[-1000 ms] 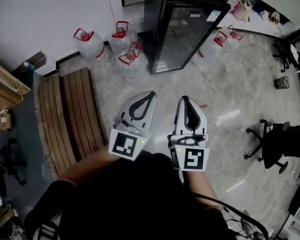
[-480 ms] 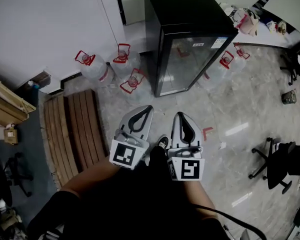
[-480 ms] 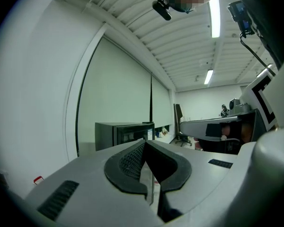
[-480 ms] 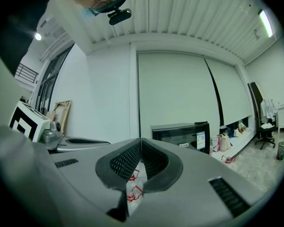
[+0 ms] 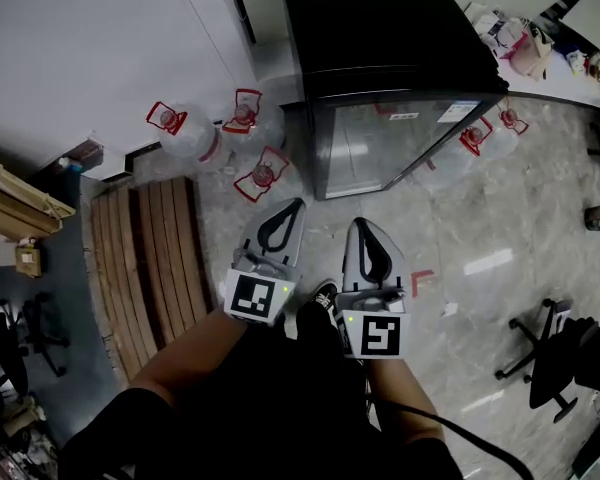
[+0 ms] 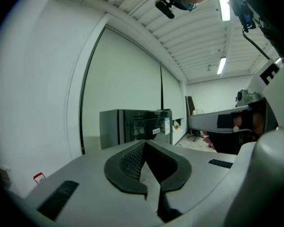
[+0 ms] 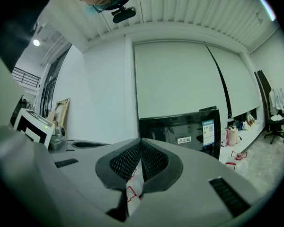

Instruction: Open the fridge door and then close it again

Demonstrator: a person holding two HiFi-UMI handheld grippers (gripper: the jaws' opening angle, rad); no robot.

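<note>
A small black fridge (image 5: 380, 38) with a glass door (image 5: 400, 148) stands against the wall ahead of me, its door closed. It also shows beyond the jaws in the left gripper view (image 6: 132, 126) and the right gripper view (image 7: 189, 126). My left gripper (image 5: 292, 208) and right gripper (image 5: 364, 226) hang side by side above the floor, short of the fridge and touching nothing. Both are shut with their jaw tips together and nothing between them.
Several water jugs with red handles (image 5: 255, 173) stand left of the fridge, and more (image 5: 485, 133) at its right. A wooden pallet (image 5: 145, 258) lies on the floor at left. An office chair (image 5: 555, 353) stands at the right. My shoe (image 5: 320, 296) shows between the grippers.
I have walked closer to the fridge, which now looms larger at the top of the head view. Both grippers stay shut and side by side.
</note>
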